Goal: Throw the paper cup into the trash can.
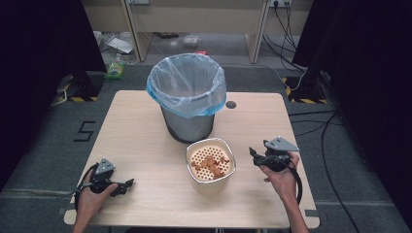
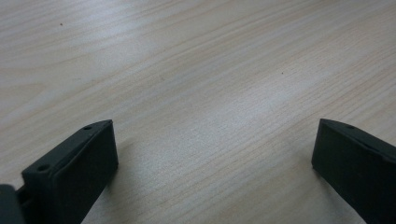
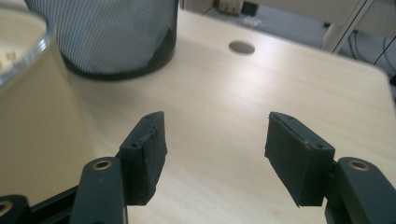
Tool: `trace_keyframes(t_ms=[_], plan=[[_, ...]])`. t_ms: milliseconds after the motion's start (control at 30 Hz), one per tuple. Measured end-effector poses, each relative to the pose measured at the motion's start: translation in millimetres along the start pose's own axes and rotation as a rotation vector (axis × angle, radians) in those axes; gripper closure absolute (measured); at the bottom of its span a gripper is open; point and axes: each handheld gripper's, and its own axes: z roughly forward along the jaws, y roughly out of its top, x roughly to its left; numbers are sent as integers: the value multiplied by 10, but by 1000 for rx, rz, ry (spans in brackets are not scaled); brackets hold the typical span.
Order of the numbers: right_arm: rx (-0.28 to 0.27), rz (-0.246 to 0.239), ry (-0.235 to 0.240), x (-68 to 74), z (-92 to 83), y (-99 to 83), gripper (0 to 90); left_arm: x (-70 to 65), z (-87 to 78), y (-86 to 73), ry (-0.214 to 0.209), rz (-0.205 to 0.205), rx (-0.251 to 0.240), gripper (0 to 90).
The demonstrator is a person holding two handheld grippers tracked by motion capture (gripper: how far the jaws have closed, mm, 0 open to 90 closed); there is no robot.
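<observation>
A cream-coloured round plastic tub (image 1: 211, 167) with a perforated insert stands on the pale wooden table (image 1: 145, 145), a little toward the person's side of the middle. Small orange-brown food pieces (image 1: 210, 163) lie in a loose heap on the insert. Just behind the tub stands a grey mesh waste bin (image 1: 187, 97) lined with a blue-tinged clear plastic bag (image 1: 167, 94).

The right claw (image 1: 252, 153) hovers just beside the tub's right wall, apart from it, its tips pointing toward the tub. In the right gripper view the claw (image 3: 215, 142) has its jaws parted fairly wide with nothing between them; the tub's wall (image 3: 37, 135) is near the left jaw and the bin's base (image 3: 112, 42) sits farther off.

The left claw (image 1: 127, 184) rests low at the table's near left corner, well apart from the tub. In the left gripper view its jaws (image 2: 212, 149) stand wide apart over bare wood, holding nothing.
</observation>
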Motion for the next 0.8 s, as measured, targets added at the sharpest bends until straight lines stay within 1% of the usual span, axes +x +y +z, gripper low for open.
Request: trace_keyframes(t_ms=[67,100,133,167,233,300,367,400,467,567,633,700,800], plan=[[14,7,2,9,25,-97,384,-1,0,0,0,-1,-1,0],[36,7,6,16,48,-161,381,-1,0,-1,0,-1,-1,0],[36,7,6,16,48,-161,381,-1,0,-1,0,-1,-1,0],[62,10,11,34,79,-249,379,-1,-1,-1,0,-1,0,0],[98,5,15,53,113,-342,375,-2,-2,-2,0,-2,0,0],[114,12,19,65,134,-400,375,-2,-2,-3,-1,-1,0,0],[122,11,22,73,144,-420,374,-2,-3,-3,0,-2,0,0],[148,7,17,89,151,-434,362,-3,-4,-4,-1,-1,0,0],[153,8,17,97,151,-437,363,-2,-5,-4,-1,-1,0,0],[168,21,21,82,166,-480,364,-2,-5,-5,-1,-1,-1,0],[180,37,22,61,173,-514,363,-2,-5,-5,-2,-1,-1,0],[187,63,23,41,178,-544,361,-2,-5,-5,-2,-1,-1,0],[190,65,18,14,184,-567,356,-2,-5,-5,-2,0,-1,0]])
